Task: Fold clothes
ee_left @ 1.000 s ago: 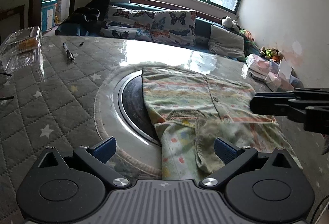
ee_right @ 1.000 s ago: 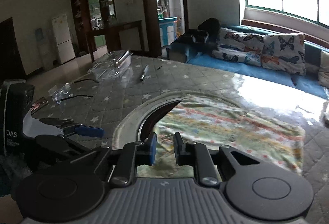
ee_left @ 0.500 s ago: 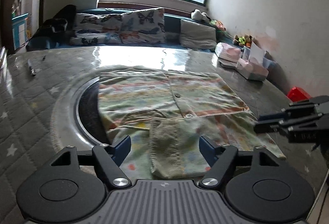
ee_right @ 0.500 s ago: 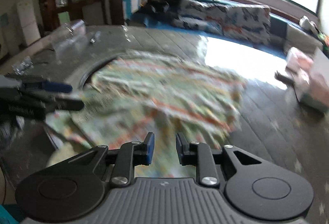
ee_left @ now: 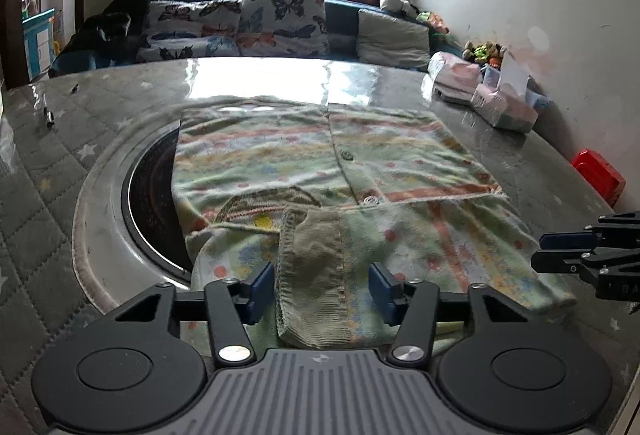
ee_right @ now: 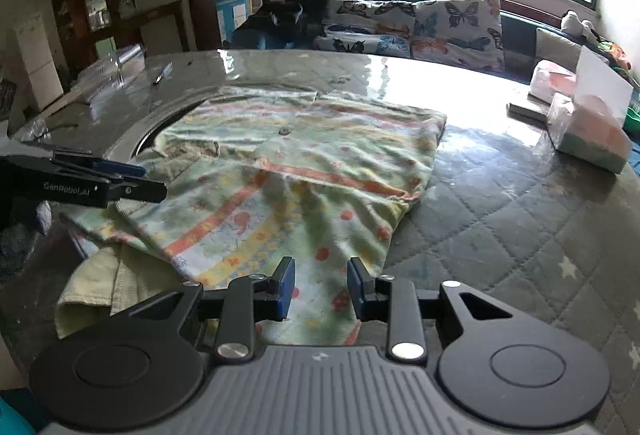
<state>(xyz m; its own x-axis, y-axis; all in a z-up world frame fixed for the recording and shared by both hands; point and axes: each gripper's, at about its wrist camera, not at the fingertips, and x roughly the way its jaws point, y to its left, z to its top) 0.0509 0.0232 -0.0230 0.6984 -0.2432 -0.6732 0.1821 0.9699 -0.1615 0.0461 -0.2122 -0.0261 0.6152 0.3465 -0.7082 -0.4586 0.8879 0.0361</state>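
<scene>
A pale green cardigan (ee_left: 300, 155) with coloured stripes, dots and buttons lies on the table (ee_left: 48, 195), partly over a round dark inset (ee_left: 148, 203). Its sleeve is folded in, and the ribbed cuff (ee_left: 312, 275) points toward me. My left gripper (ee_left: 322, 289) straddles that cuff with its jaws closing; a gap still shows beside the right pad. In the right wrist view the cardigan (ee_right: 312, 155) spreads ahead, and my right gripper (ee_right: 322, 289) hovers over its near edge with its jaws opening and cloth lying under the gap. Each gripper shows in the other's view, right gripper (ee_left: 538, 251) and left gripper (ee_right: 154, 181).
A pen (ee_left: 48, 113) lies at the far left of the table. Tissue packs (ee_left: 500, 107) and a red box (ee_left: 600, 175) stand along the right edge by the wall. A clear plastic container (ee_right: 116, 71) sits far left. Behind the table is a sofa with butterfly cushions (ee_left: 240, 27).
My left gripper came in over the sleeve cuff and its jaws narrowed around it. My right gripper swung across to the cardigan's right side, sank toward its near edge, and its jaws parted a little.
</scene>
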